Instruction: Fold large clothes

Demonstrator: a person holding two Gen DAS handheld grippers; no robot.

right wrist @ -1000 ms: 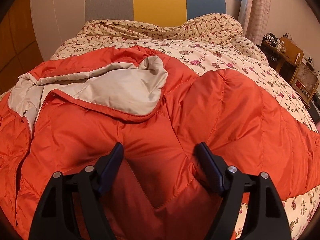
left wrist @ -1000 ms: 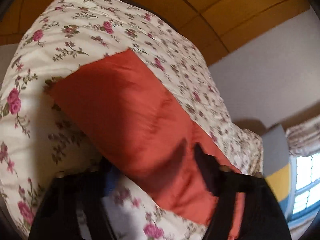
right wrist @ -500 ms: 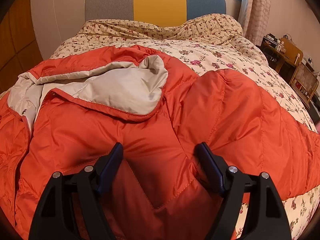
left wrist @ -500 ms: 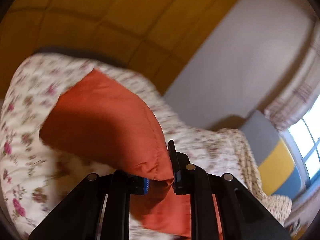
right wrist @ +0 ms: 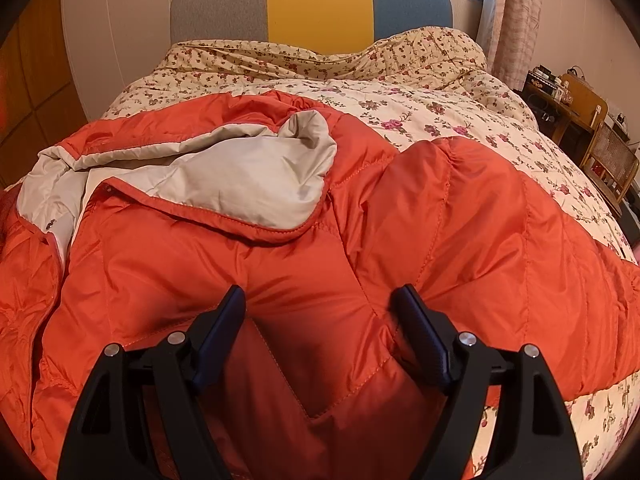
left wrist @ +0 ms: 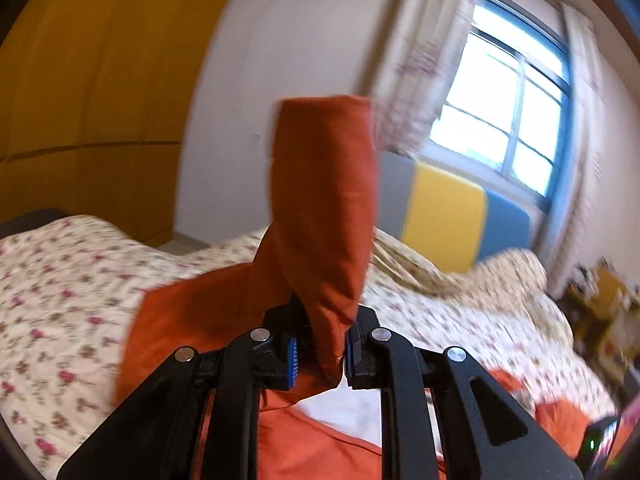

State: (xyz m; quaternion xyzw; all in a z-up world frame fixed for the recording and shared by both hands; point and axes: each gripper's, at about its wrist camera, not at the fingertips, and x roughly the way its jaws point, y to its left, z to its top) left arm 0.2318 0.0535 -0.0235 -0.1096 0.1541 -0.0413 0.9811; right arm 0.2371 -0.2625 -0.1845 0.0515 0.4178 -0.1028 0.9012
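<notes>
An orange puffer jacket (right wrist: 420, 232) with a beige lining (right wrist: 240, 176) lies spread on the floral bed cover. My right gripper (right wrist: 320, 320) is open, its fingers pressed onto the jacket's body near the front edge. My left gripper (left wrist: 320, 356) is shut on the jacket's orange sleeve (left wrist: 324, 208), which stands up above the bed in the left wrist view. The rest of the jacket (left wrist: 192, 320) trails below it.
The bed (right wrist: 440, 120) has a floral cover and a grey, yellow and blue headboard (right wrist: 316, 4). A wooden desk and chair (right wrist: 592, 120) stand at the right. A window with curtains (left wrist: 504, 108) is behind the headboard. Yellow wall panels (left wrist: 92, 92) are at the left.
My left gripper has closed on the sleeve, lifted it off the bed and swung toward the headboard. The right gripper has stayed in place, open on the jacket.
</notes>
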